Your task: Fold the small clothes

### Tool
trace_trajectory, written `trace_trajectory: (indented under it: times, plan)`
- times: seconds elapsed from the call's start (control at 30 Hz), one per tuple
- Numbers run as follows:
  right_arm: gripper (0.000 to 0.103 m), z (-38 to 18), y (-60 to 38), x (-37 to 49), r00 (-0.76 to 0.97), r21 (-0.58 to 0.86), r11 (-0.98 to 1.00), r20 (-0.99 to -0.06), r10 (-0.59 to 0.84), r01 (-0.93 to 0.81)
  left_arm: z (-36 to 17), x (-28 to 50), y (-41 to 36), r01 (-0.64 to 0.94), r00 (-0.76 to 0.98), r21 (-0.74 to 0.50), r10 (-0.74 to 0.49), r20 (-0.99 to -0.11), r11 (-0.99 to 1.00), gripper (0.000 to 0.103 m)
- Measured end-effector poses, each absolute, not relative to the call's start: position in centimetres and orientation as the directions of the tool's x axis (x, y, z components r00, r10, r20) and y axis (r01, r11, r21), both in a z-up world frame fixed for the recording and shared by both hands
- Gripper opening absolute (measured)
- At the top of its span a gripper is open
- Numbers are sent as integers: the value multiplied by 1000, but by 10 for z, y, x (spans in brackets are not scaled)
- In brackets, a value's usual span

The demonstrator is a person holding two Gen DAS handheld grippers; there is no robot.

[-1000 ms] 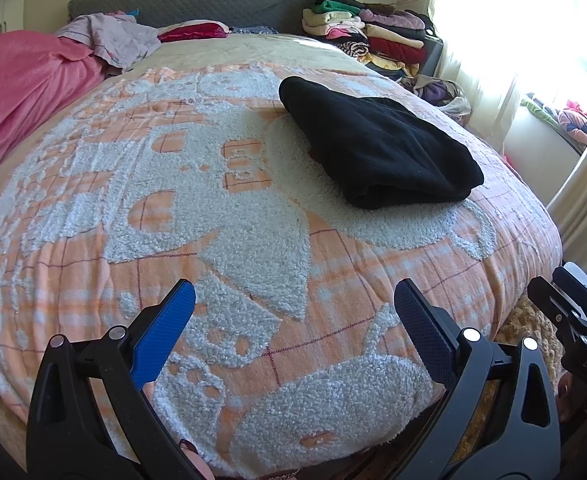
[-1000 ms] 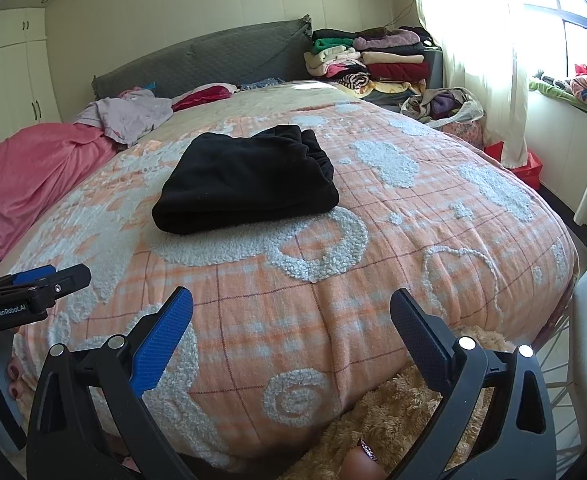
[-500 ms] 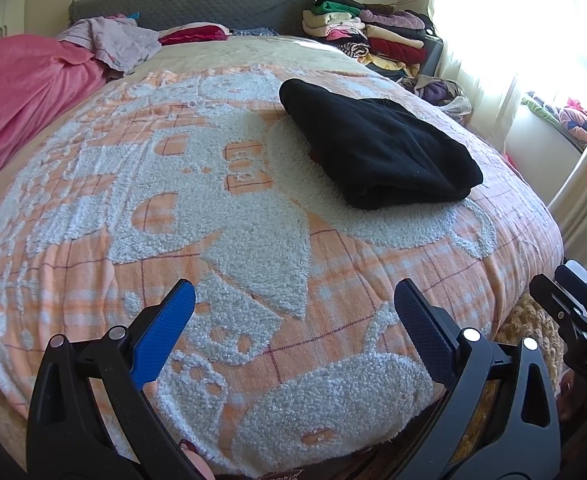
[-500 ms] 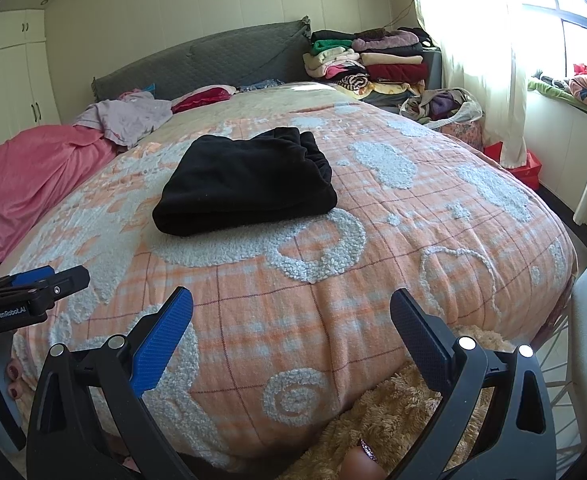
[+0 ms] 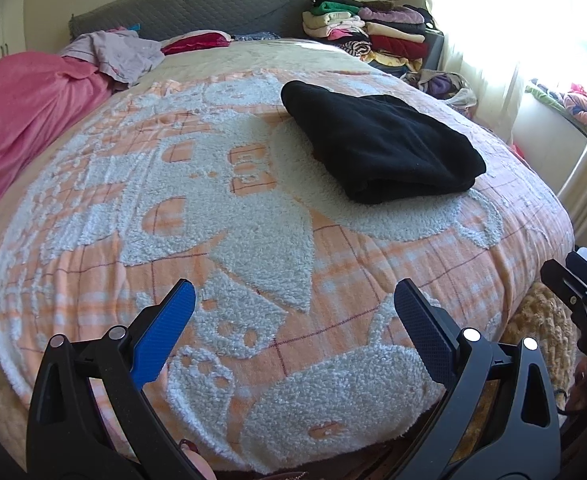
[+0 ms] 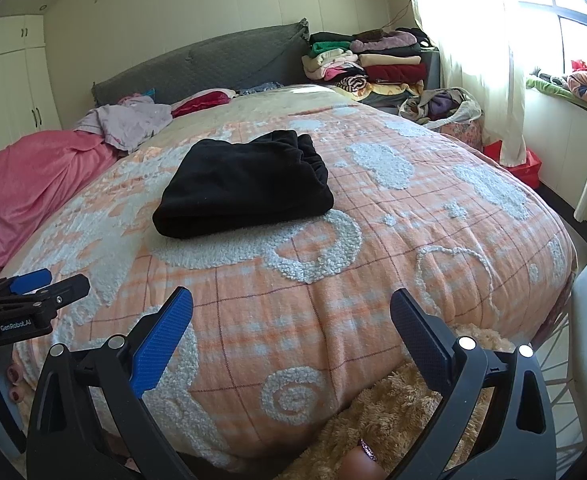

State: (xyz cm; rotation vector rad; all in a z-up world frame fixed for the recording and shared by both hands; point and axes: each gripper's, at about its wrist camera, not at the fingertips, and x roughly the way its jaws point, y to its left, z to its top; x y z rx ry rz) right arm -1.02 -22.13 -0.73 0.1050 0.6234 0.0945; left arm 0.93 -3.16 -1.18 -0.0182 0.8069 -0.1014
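The black garment (image 5: 377, 148) lies folded into a thick, rounded bundle on the orange-and-white blanket (image 5: 253, 240), toward the far half of the bed and on its window side; nothing touches it. It looks like soft fleece, light and limp, likely to sag and slide open if lifted by 1 layer; the gathered band (image 6: 311, 156) at its far end seems the firmest hold, while the rounded fold (image 6: 173, 224) facing the cameras would need a pinch through all layers.

The left gripper (image 5: 293, 312) hangs over the near edge of the bed, jaws spread wide, holding nothing; the right gripper (image 6: 291, 316) sits beside it, likewise spread and empty, well short of the garment.

The blanket around the bundle is bare, giving plenty of room to spread or turn it; clutter sits only at the margins: a pink cover (image 5: 25, 120) on the left, a lilac garment (image 6: 127, 122) near the headboard (image 6: 213, 64), and 1 stack of folded clothes (image 6: 369, 64) at the far corner. The near edge drops onto a tan fluffy rug (image 6: 393, 412).
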Motion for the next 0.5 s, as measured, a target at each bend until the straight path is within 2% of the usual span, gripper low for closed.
trace_trajectory:
  times: [0.13,0.3,0.5]
  plan:
    - [98,-4,-224,-12,815,128,991,-569,111,-45,-14,11,-29,88,669,-87,-123,-733,992,93]
    - [98,-2,-239,-15,818,141,990,-570,75,7,-16,15,-21,37,663,-64,-73,-745,997,93]
    - [98,-4,-298,-21,813,158,970,-579,-62,187,-11,23,13,-33,684,-51,-15,-729,998,93]
